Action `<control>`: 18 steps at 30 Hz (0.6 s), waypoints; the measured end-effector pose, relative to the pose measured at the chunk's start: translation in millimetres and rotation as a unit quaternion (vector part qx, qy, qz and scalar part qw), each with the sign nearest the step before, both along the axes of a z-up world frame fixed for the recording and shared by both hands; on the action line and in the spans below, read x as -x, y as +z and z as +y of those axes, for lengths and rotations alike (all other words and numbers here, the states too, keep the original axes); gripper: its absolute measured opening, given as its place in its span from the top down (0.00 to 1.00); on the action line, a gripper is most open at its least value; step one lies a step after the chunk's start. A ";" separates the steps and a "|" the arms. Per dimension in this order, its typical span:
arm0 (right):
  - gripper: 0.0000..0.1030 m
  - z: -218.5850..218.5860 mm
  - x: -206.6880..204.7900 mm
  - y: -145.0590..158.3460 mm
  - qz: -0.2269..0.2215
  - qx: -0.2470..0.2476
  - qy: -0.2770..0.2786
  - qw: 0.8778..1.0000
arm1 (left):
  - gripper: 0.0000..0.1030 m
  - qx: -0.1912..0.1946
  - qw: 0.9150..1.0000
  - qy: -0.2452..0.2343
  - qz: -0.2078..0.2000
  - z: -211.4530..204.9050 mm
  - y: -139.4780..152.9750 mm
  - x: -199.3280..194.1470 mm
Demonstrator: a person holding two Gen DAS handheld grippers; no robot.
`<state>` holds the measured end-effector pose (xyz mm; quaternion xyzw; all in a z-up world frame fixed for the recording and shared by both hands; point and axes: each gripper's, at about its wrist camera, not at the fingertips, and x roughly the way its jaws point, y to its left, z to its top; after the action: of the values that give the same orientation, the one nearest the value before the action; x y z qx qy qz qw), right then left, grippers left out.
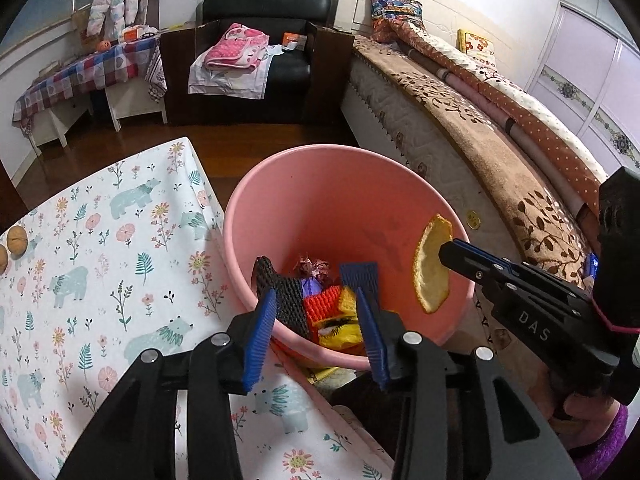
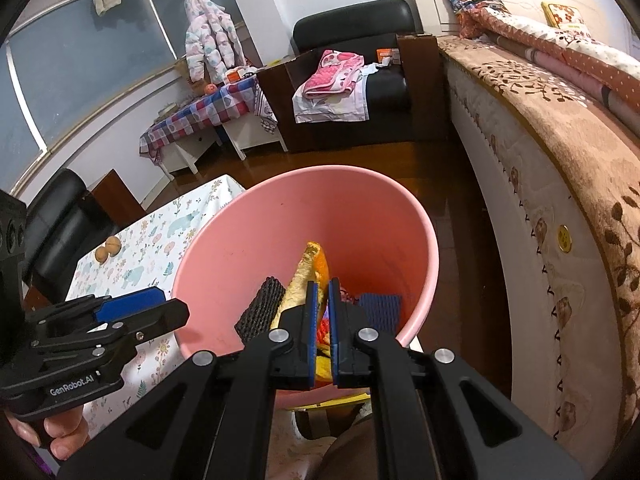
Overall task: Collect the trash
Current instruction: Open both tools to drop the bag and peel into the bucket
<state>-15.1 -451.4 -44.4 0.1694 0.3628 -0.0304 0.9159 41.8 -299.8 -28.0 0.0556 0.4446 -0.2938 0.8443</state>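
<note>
Left wrist view reads "DAS" in pale letters on the black body of the right gripper (image 1: pixel 442 251), which enters from 3 o'clock. Its blue pads are pressed together on one orange peel (image 1: pixel 432 264), held upright just inside the 3 o'clock rim of the pink bin (image 1: pixel 280 208).

Right wrist view shows "GenRobot.AI" printed on the left gripper (image 2: pixel 168 306), at 9 o'clock. From its own camera, the left gripper (image 1: pixel 316 308) is spread wide with nothing between its pads, hanging over the near rim of the bin.

One bin stands between the desk (image 1: pixel 100 240), covered in a cloth printed with bears and flowers, and the bed (image 1: pixel 460 128). Inside the bin, I count:
- one black foam net (image 1: pixel 280 292) leaning at 7 o'clock
- one blue foam net (image 1: pixel 360 276)
- one red-orange net (image 1: pixel 324 304)
- one yellow wrapper (image 1: pixel 340 332)
- one crumpled pinkish scrap (image 1: pixel 316 270)
- a bit of purple, too hidden to name

Two walnuts (image 2: pixel 108 250) lie touching on the desk at its far edge, well apart from the bin.

In the right wrist view the peel (image 2: pixel 314 264) rises from between the closed pads of the right gripper (image 2: pixel 324 292), orange skin to the right, pale pith to the left.

One yellow round sticker (image 2: pixel 564 237) sits on the white side of the bed.
</note>
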 end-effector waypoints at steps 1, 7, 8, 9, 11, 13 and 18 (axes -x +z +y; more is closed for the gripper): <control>0.94 -0.3 -0.3 -0.5 0.003 -0.001 0.000 1.000 | 0.59 0.000 1.000 0.001 -0.001 0.4 0.6 0.5; 0.69 -0.5 3.6 2.2 -0.010 -0.008 -0.003 1.000 | 0.57 0.002 1.000 0.007 -0.005 2.9 3.6 1.5; 0.69 0.0 3.8 2.7 -0.010 -0.007 -0.003 1.000 | 0.57 0.003 1.000 0.008 -0.006 3.1 4.3 1.4; 0.69 0.3 4.2 2.8 -0.010 -0.006 -0.002 1.000 | 0.57 0.003 1.000 0.008 -0.007 3.6 4.6 1.9; 0.69 0.9 5.3 3.0 -0.011 -0.006 -0.002 1.000 | 0.56 0.003 1.000 0.010 -0.011 4.7 5.5 3.3; 0.69 2.0 6.3 3.7 -0.013 -0.005 0.000 1.000 | 0.55 0.003 1.000 0.014 -0.016 6.0 6.7 4.3; 0.69 6.8 10.8 5.0 -0.017 -0.004 0.006 1.000 | 0.52 0.007 0.999 0.020 -0.025 9.0 9.6 5.6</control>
<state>-26.0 -444.6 -39.4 0.1712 0.3478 -0.0208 0.9216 36.1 -290.8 -18.4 0.0484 0.4225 -0.2782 0.8613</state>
